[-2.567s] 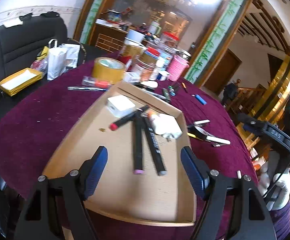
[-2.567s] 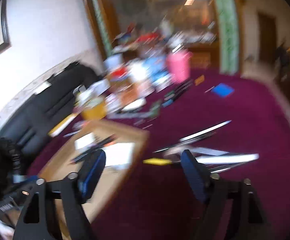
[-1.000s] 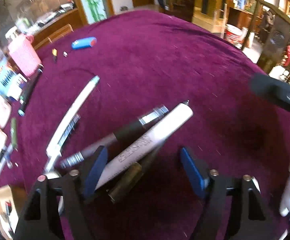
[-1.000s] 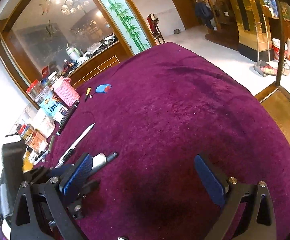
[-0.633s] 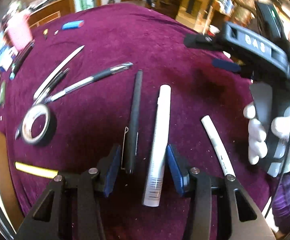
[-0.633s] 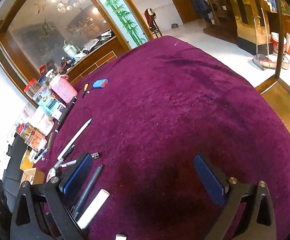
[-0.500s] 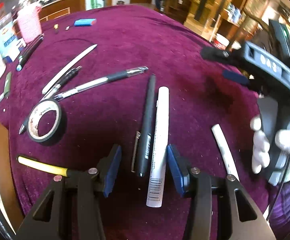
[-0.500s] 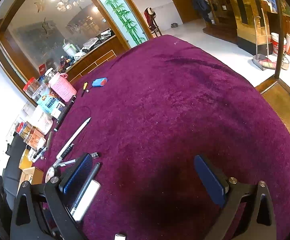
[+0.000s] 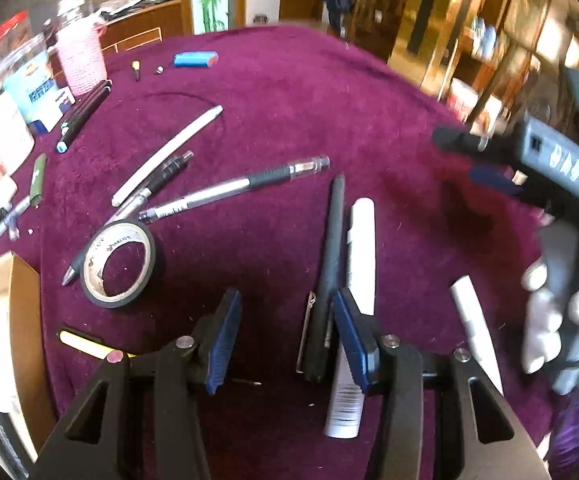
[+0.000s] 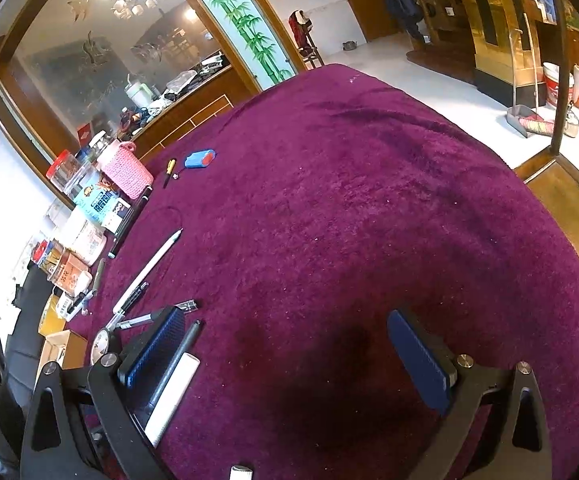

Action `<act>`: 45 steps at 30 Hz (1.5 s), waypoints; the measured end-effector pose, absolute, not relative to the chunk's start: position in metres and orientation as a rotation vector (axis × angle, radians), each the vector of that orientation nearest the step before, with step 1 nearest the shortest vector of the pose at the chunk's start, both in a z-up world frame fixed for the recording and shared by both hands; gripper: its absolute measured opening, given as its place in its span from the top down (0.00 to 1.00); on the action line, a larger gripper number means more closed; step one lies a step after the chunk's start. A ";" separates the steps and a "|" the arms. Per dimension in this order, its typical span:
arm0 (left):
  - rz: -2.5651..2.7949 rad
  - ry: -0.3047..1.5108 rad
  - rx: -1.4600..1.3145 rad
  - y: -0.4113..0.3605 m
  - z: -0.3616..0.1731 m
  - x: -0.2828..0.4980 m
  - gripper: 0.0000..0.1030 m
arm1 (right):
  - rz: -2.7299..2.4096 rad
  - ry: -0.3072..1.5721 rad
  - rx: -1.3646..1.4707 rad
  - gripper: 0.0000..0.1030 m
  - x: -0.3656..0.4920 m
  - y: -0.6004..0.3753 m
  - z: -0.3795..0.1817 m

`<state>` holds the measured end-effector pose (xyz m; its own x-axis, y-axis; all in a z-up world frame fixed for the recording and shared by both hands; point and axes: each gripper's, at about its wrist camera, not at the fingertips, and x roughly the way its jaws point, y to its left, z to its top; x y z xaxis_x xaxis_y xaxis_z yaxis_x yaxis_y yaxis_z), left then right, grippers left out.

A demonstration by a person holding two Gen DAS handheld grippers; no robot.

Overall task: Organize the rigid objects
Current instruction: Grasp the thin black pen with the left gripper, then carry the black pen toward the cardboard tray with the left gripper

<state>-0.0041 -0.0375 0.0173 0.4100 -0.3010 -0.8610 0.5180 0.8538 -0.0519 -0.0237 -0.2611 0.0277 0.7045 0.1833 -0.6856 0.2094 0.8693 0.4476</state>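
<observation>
Across the purple desk (image 9: pixel 289 92), pens lie loose, none yet sorted | cardboard tray (image 9: pixel 21 300), lower left edge: something white inside, rest hidden | left tongs (image 9: pixel 285 300): narrower than a second ago, gripping nothing, now straddling only the black pen (image 9: pixel 331 248); white marker (image 9: pixel 361 248) just outside, so probably a single-pen pick | right tongs (image 10: pixel 283 316): wide, empty

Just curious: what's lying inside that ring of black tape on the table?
Inside the black tape roll only the purple tablecloth shows through its hole. A pen tip pokes out beside its rim; how far it runs beneath is hidden.
</observation>
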 end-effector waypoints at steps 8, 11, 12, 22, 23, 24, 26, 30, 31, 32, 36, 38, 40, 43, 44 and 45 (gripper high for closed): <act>-0.553 0.981 0.377 -0.077 0.014 -0.015 0.57 | -0.013 0.805 0.529 0.01 -0.023 -0.260 0.026; -0.549 0.957 0.407 -0.088 0.014 -0.014 0.61 | -0.015 0.810 0.530 0.01 -0.023 -0.260 0.025; -0.573 0.964 0.398 -0.089 0.014 -0.016 0.77 | -0.016 0.812 0.530 0.01 -0.022 -0.260 0.025; -0.653 0.904 0.219 -0.047 0.054 -0.055 0.87 | -0.021 0.844 0.521 0.01 -0.019 -0.259 0.019; -0.656 0.896 0.194 -0.039 0.059 -0.058 0.89 | -0.022 0.846 0.518 0.01 -0.018 -0.259 0.019; -0.657 0.879 0.148 -0.025 0.068 -0.065 0.93 | -0.024 0.847 0.512 0.01 -0.018 -0.258 0.019; -0.650 0.847 0.079 -0.001 0.080 -0.076 0.93 | -0.028 0.848 0.501 0.01 -0.018 -0.257 0.019; -0.612 0.790 -0.013 0.042 0.094 -0.098 0.93 | -0.037 0.850 0.479 0.01 -0.018 -0.254 0.019; -0.599 0.794 -0.026 0.053 0.093 -0.103 0.93 | -0.039 0.851 0.475 0.01 -0.017 -0.253 0.019; -0.587 0.808 -0.026 0.059 0.090 -0.105 0.93 | -0.041 0.851 0.471 0.01 -0.018 -0.253 0.019; -0.530 0.851 0.043 0.055 0.071 -0.104 0.92 | -0.057 0.854 0.451 0.01 -0.017 -0.250 0.019; -0.531 0.848 0.080 0.045 0.066 -0.098 0.88 | -0.066 0.856 0.441 0.01 -0.018 -0.248 0.019; -0.513 0.845 0.132 0.033 0.059 -0.085 0.77 | -0.069 0.855 0.442 0.01 -0.018 -0.248 0.019; -0.534 0.869 0.180 0.014 0.049 -0.071 0.76 | -0.071 0.855 0.441 0.01 -0.018 -0.248 0.019; -0.544 0.878 0.203 0.006 0.045 -0.068 0.75 | -0.071 0.856 0.441 0.01 -0.018 -0.248 0.018; -0.550 0.885 0.244 -0.005 0.039 -0.063 0.75 | -0.071 0.857 0.439 0.01 -0.018 -0.248 0.018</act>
<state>-0.0632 -0.0049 0.0388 0.5068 -0.3524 -0.7867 0.5488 0.8357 -0.0208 -0.0183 -0.2483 0.0184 0.6582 0.1132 -0.7443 0.2343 0.9087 0.3454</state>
